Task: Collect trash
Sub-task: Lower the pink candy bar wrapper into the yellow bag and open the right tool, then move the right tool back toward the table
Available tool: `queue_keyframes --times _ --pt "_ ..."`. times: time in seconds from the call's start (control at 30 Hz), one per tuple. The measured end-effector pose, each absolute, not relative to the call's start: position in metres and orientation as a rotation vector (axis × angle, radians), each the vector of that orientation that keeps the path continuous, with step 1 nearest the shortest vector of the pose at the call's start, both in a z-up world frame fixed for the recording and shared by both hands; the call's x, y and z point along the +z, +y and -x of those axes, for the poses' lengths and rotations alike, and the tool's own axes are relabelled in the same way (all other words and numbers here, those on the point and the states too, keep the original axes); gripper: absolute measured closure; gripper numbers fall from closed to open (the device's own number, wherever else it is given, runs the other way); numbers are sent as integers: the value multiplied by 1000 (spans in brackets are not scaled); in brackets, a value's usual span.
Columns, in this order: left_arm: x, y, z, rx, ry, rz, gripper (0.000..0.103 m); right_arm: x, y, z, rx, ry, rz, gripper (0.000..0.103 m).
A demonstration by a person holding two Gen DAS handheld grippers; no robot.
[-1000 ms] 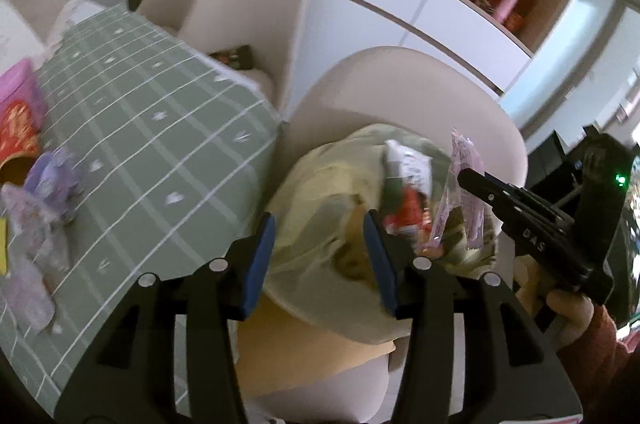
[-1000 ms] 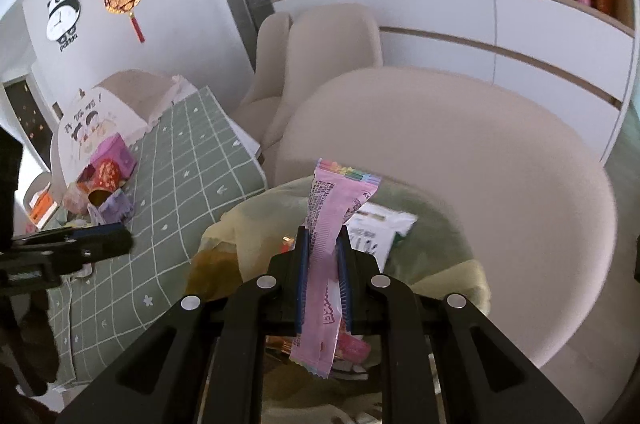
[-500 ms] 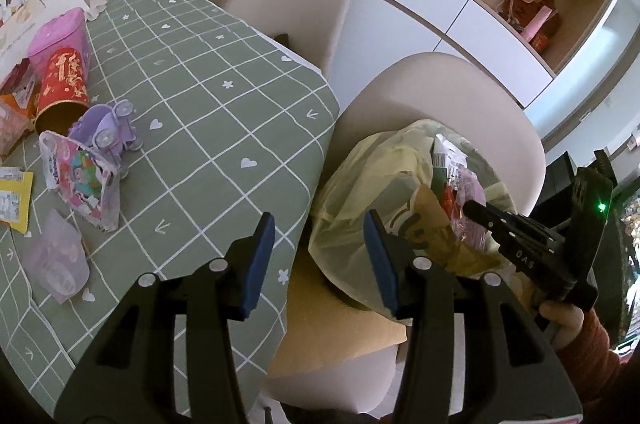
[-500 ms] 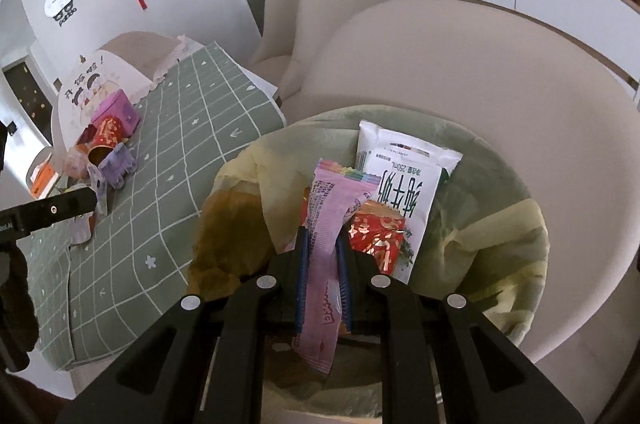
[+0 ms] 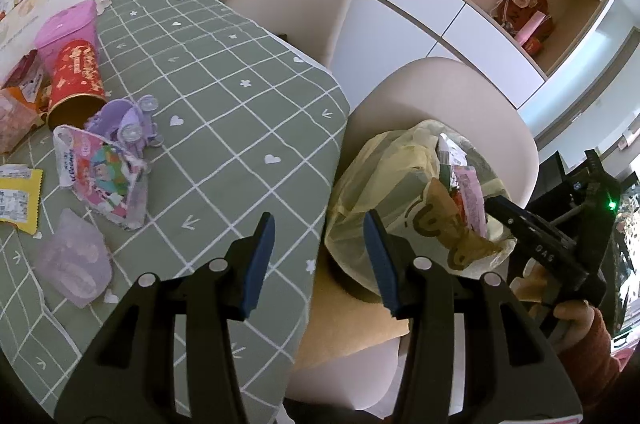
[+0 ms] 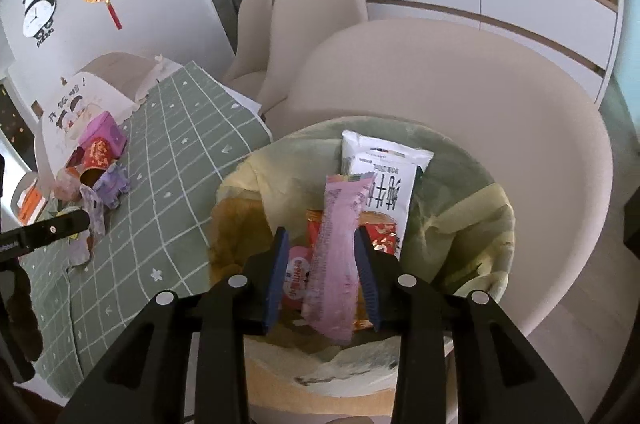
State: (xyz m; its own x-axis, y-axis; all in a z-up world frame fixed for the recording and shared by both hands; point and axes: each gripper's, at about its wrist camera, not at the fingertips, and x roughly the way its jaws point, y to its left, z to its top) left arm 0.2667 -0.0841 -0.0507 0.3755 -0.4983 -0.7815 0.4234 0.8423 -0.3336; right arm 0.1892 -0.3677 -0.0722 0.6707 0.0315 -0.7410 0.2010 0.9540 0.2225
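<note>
Nearest, the right gripper (image 6: pixel 322 274) hangs over the trash bag (image 6: pixel 472 224), its jaws just opened and standing apart, the pink wrapper (image 6: pixel 334 264) loose between them above the bag's mouth. Beyond it in the bag lies a white packet (image 6: pixel 384 176) (printed in dark characters). The bag sits on a beige chair (image 6: pixel 500 92). The left gripper (image 5: pixel 318 260) is spread with nothing in it, over the table edge; farther left on the green checked tablecloth (image 5: pixel 224 96) lie more wrappers (image 5: pixel 100 180) and a toppled red cup (image 5: pixel 76 80).

Pink wrapper (image 6: pixel 335 256) between the just-opened right claw (image 6: pixel 322 278) (seemingly loose), over the trash bag (image 6: pixel 460 224).
</note>
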Motion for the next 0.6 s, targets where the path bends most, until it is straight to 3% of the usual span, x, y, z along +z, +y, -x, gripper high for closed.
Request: queue_keyframes --times 0.37,0.47,0.6 --pt "-42 -3 -271 -512 947 130 59 -33 -310 -195 -59 697 -266 70" --pt "-40 31 -276 -481 920 128 58 -21 -284 -202 -14 633 -266 56" --pt "-40 95 -287 -416 892 128 56 -7 -240 -215 22 598 -210 55"
